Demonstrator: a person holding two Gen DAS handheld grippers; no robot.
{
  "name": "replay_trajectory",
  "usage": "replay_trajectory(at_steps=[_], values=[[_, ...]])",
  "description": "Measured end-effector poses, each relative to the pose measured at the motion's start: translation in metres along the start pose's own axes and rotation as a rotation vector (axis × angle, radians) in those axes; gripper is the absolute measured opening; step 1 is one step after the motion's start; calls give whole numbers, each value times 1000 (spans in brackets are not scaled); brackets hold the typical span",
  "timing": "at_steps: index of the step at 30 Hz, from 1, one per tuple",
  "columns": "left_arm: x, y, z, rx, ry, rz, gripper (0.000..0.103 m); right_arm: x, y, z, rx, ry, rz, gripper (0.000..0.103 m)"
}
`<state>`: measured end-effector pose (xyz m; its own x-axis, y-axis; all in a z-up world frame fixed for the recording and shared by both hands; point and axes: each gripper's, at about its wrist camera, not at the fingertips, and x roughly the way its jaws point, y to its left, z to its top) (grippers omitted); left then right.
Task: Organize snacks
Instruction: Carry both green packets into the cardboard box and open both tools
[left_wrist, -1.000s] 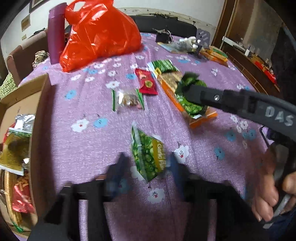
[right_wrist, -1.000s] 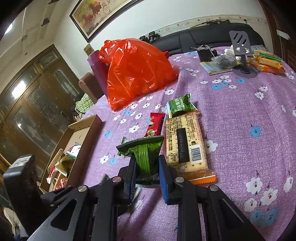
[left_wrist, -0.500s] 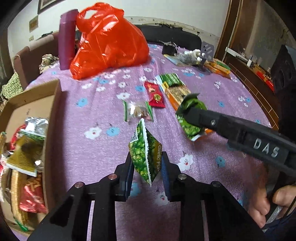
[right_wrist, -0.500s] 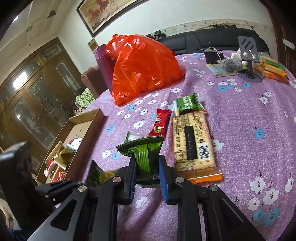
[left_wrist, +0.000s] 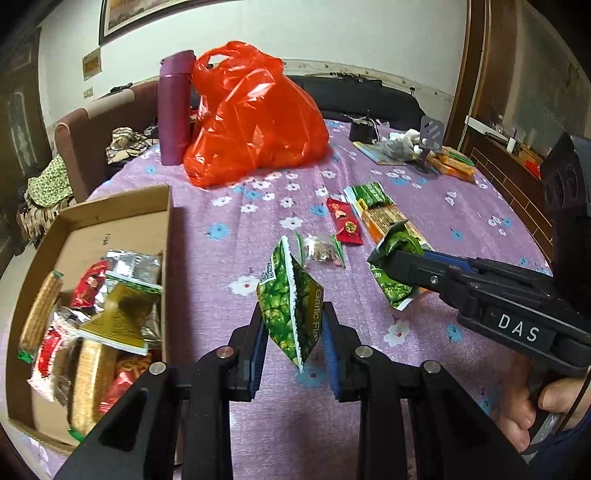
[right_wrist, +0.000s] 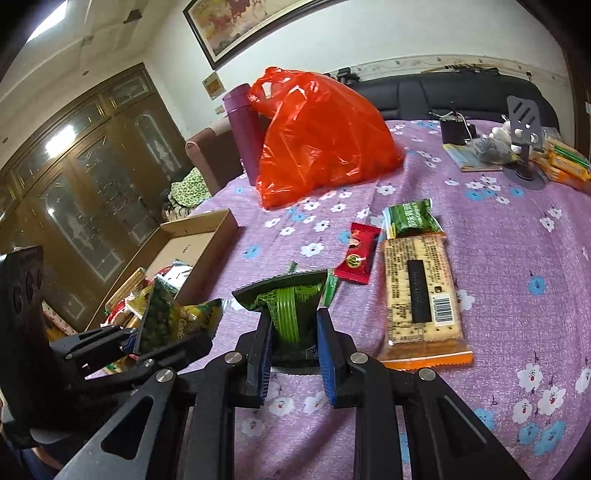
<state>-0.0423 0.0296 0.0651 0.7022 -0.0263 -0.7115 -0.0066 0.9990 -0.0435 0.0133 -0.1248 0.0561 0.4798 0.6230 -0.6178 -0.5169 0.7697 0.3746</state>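
Two grippers are up over a big table (left_wrist: 424, 206) covered in a purple cloth with white and blue flowers. Room-wise: white walls, a framed picture (right_wrist: 266, 22) up high, a dark wood cabinet with glass doors (right_wrist: 74, 177) off beyond the left gripper, and a dark sofa (right_wrist: 443, 96) behind the far edge of the table. Far ahead of both grippers sit a stuffed red plastic bag (left_wrist: 251, 114) and a purple flask (left_wrist: 175, 107) touching its side.

The left gripper (left_wrist: 293, 332) is clamped narrow on a green pea packet (left_wrist: 290, 299), blue pads pressing both flat faces. The packet is off the cloth, standing on edge, long axis running up and away from the gripper, the crimped seam facing the camera and the "Garlic Flavor" print running along its length. Just to that gripper's left is an open cardboard box (left_wrist: 122, 210) already piled with snack packs.

The right gripper (right_wrist: 293, 332) is squeezed tight on a darker green packet (right_wrist: 291, 299), also lifted, its wide sealed end fanning out beyond the fingertips and pointing away from the camera. A hand (left_wrist: 532, 406) grips its handle in the left wrist view.

Ahead of the right gripper, lying flat: a long cracker pack (right_wrist: 419, 295) just to its right with its length pointing away, a small red candy (right_wrist: 356, 254), and a green wafer pack (right_wrist: 412, 218) beyond that. A small clear packet (left_wrist: 323, 251) lies just past the pea packet.
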Motion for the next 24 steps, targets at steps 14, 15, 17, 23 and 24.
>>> replay_trajectory(at_steps=[14,15,17,23,24], values=[[-36,41,0,-68,-78,13,27,1,31,6,8,31,72,25],[-38,46,0,-78,-83,15,27,2,35,6,7,35,79,25],[-42,59,-2,-97,-89,22,27,5,48,6,13,52,115,25],[-53,108,-13,-170,-108,65,27,18,91,4,-28,87,158,25],[-55,116,-15,-181,-112,74,27,22,98,4,-36,95,162,25]])
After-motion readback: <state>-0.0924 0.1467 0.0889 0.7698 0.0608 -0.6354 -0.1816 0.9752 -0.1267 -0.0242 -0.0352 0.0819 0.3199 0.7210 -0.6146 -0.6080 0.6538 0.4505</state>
